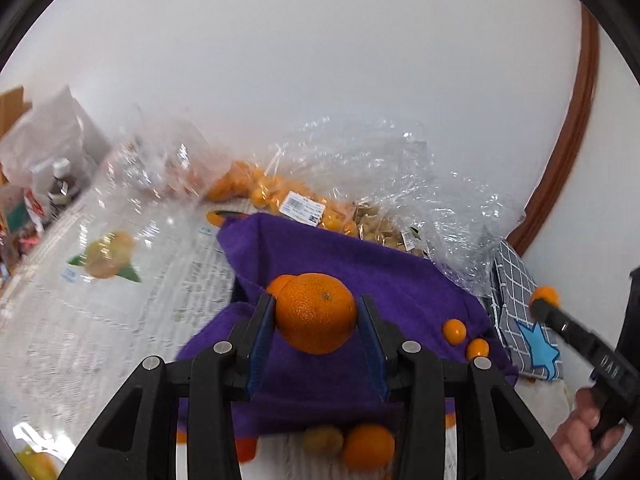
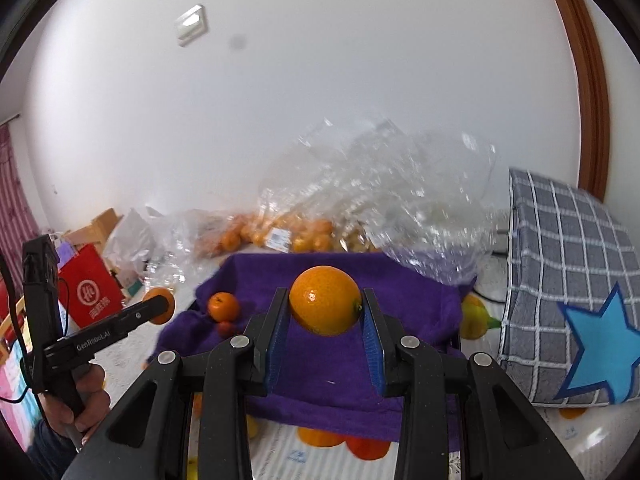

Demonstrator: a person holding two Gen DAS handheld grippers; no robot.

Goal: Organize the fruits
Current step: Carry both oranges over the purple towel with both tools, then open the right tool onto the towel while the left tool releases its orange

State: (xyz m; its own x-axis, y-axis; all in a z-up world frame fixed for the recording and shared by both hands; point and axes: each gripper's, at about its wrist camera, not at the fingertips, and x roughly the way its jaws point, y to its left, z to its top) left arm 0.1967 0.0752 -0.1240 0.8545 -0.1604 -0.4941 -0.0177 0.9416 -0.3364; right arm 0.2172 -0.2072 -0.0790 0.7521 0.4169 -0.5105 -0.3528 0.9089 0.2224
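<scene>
Oranges fill both grippers. In the left wrist view the left gripper (image 1: 316,312) is clenched on a big orange (image 1: 315,312), its blue pads (image 1: 262,332) pressed against the fruit's two sides, held above a purple cloth (image 1: 384,280). In the right wrist view the right gripper (image 2: 325,301) grips a second orange (image 2: 325,300) the same way, also over the cloth (image 2: 328,376).

Nearest, under the cloth's front edge, lie another orange (image 1: 368,447) and a duller yellowish fruit (image 1: 323,440) on a printed table cover (image 1: 100,320). On the cloth, right of the left gripper, sit two small kumquats (image 1: 455,331), one just in front of the other; a further orange (image 1: 280,284) shows behind the held one. The right view shows a small mandarin (image 2: 223,306) on the cloth's left part.

At the right edge of the left view a hand (image 1: 580,436) grasps the other gripper's handle. A grey checked cushion (image 2: 568,272) with a blue star (image 2: 600,352) stands right of the cloth.

Farther back, crumpled clear bags (image 1: 360,160) hold many small orange fruits (image 1: 260,192) with a barcode label (image 1: 302,208). A red bag (image 2: 90,292) and boxes stand far left, against a white wall (image 2: 320,80).
</scene>
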